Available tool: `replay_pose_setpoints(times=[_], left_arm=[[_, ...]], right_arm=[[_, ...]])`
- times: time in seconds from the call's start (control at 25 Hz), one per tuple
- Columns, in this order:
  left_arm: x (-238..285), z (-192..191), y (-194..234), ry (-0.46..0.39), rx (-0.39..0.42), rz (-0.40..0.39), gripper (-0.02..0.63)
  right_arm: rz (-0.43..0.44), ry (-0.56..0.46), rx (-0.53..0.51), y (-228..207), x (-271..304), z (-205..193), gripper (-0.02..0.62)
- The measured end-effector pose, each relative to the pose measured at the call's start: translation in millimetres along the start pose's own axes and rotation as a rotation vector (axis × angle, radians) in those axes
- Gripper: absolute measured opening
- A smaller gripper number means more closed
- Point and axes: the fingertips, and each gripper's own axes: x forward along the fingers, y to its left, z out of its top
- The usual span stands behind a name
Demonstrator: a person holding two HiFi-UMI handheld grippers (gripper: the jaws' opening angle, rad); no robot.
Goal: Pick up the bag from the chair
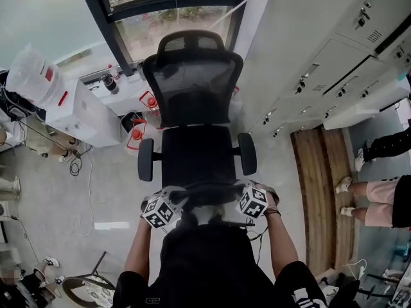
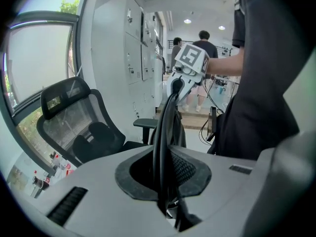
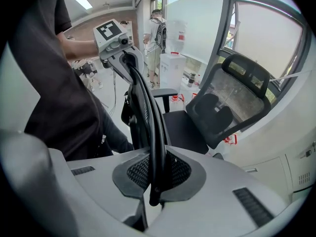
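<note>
A black bag (image 1: 204, 190) hangs stretched between my two grippers, just in front of the person's body and clear of the black mesh office chair (image 1: 198, 153). My left gripper (image 1: 160, 209) is shut on one end of the bag's black strap (image 2: 164, 132); in its own view the strap runs up to the other gripper's marker cube (image 2: 190, 59). My right gripper (image 1: 252, 201) is shut on the other end of the strap (image 3: 148, 117). The chair seat (image 3: 182, 127) shows bare, with the backrest (image 2: 74, 115) behind it. The bag's lower part is hidden by the person's torso.
A white water dispenser (image 1: 77, 111) and red-capped bottles (image 1: 136, 136) stand left of the chair, under the window. Grey lockers (image 1: 334, 76) line the right wall, with a wooden bench (image 1: 321, 185) and people's legs (image 1: 372, 197) beyond it. Cables (image 1: 80, 165) lie on the floor at left.
</note>
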Motion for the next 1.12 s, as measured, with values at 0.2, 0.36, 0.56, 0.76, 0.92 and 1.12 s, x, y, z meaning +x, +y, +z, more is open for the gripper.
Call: replay_pose_setpoints(times=[0.2, 0.36, 0.56, 0.76, 0.92, 1.12], left_arm=[[8, 4, -9, 0.017, 0.006, 0.003, 0.038], [10, 2, -13, 0.031, 0.011, 0.01, 0.038], [10, -2, -18, 0.046, 0.0, 0.017, 0.038], [10, -7, -21, 0.05, -0.014, 0.019, 0.038], [10, -12, -21, 0.055, -0.024, 0.02, 0.038], [11, -16, -22, 0.065, -0.031, 0.014, 0.038]], right_arm=[[-0.007, -0.004, 0.004, 4, -3, -13, 0.021], [0.0, -0.007, 0.006, 9, -1, -18, 0.021], [0.019, -0.007, 0.0, 14, 3, -20, 0.021], [0.029, 0.0, -0.005, 18, 6, -20, 0.021], [0.037, 0.007, -0.009, 20, 10, -18, 0.021], [0.044, 0.013, 0.004, 22, 13, -19, 0.02]])
